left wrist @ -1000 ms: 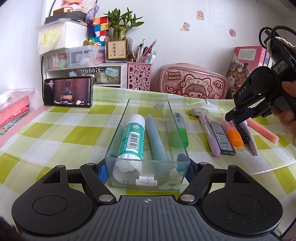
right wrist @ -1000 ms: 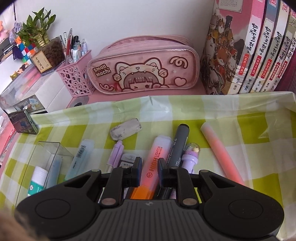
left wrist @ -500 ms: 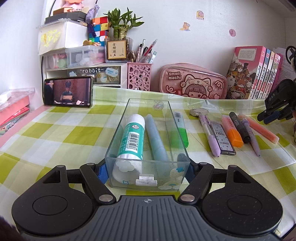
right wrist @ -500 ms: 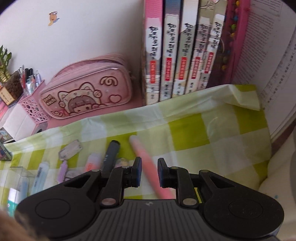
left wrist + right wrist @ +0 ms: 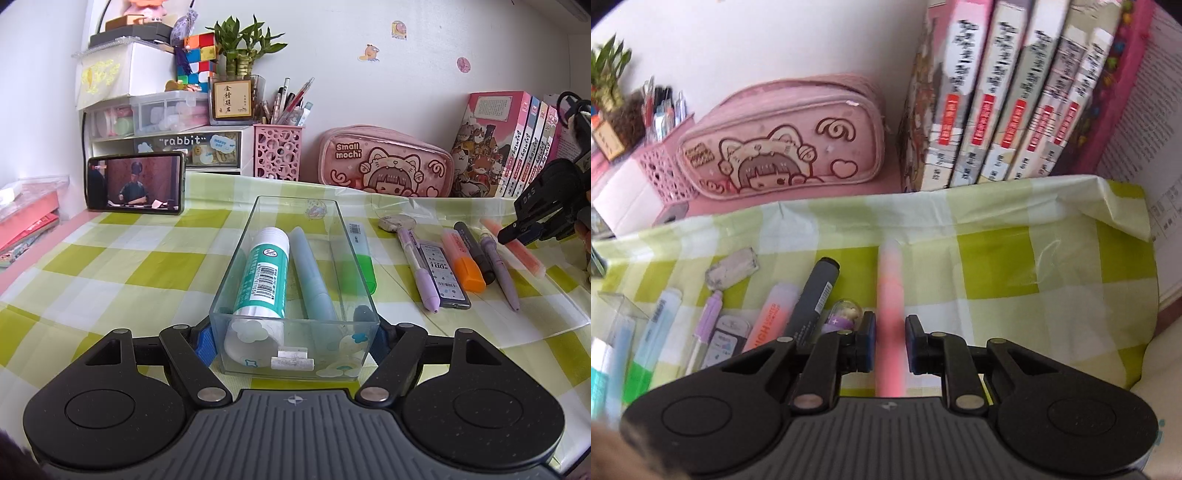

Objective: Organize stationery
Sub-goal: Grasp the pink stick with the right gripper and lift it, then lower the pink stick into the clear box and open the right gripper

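A: L gripper point(image 5: 293, 332) – status?

B: Clamped on near end of the clear box point(image 5: 295, 280), one finger each side wall. My read: bracing it so it won't slide during loading. Box sits on the checked cloth point(image 5: 110, 266).

A: Contents?

B: Glue stick point(image 5: 264, 273) and blue pen point(image 5: 310, 277), lengthwise, side by side. Green marker point(image 5: 360, 254) lies just outside the R wall, on the cloth.

A: R gripper point(image 5: 890, 343)?

B: Fingers part-open, narrow gap, straddling the pink pen point(image 5: 891, 317). Pads look apart from it, no squeeze yet; frame is blurred, so not certain. Aligned along the pen's axis, prob. for a grip across the barrel.

A: Rest of the row?

B: L of the pink pen: purple pen point(image 5: 498, 266), black marker point(image 5: 474, 251), orange marker point(image 5: 463, 258), lead case point(image 5: 445, 275), lilac pencil point(image 5: 419, 266). Eraser point(image 5: 395, 222) beyond them. All loose, roughly parallel, so easy single picks.

A: Far end?

B: Pink pouch point(image 5: 386, 166) and books point(image 5: 502, 144) against the wall.

A: Progress?

B: Est. early: two in, most still out.
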### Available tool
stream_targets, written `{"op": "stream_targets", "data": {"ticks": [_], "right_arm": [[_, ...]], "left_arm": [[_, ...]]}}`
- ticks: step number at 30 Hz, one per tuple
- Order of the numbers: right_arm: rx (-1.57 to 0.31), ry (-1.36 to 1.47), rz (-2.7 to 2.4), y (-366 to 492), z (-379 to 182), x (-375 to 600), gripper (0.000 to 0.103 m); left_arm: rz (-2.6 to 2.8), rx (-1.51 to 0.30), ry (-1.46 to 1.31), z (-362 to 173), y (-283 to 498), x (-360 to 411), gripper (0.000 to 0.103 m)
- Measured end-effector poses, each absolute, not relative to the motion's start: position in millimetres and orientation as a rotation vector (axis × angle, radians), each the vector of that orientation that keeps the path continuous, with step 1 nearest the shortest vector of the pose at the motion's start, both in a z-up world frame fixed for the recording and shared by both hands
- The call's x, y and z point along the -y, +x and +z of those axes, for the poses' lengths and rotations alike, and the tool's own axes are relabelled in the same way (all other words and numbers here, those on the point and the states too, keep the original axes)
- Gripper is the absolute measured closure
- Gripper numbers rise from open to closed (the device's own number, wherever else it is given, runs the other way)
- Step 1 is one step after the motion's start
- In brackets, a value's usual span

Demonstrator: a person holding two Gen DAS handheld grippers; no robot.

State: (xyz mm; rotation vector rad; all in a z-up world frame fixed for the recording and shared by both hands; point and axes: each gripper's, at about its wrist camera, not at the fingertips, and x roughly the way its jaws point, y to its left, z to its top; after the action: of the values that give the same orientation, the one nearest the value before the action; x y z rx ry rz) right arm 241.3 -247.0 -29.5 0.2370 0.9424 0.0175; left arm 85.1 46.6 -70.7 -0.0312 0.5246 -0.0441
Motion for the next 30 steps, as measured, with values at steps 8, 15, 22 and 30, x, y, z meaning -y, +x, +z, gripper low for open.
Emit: {"op": "stream_targets", "data": {"ticks": [8,15,22,30], "right_arm": [[-0.862,0.493,0.086,216.3,1.4,262.8,0.087],[-0.913,0.504,0.293,212.3,7.1,180.5,0.087],[-0.975,0.502,0.445,211.7,8.2,109.1,0.087],[-1.025,0.474,0.468,211.7,3.9,70.2,0.087]], "left_arm": [[-0.043,-0.525,-0.03,-70.8,84.8,-46.9,0.029],[-0.041,-0.524,-0.027,-70.7,84.4,-47.4,0.029],[-0.043,-0.524,-0.028,-70.7,84.4,-47.4,0.029],[-0.046,-0.524,-0.029,-70.7,84.2,-47.6,0.029]]}}
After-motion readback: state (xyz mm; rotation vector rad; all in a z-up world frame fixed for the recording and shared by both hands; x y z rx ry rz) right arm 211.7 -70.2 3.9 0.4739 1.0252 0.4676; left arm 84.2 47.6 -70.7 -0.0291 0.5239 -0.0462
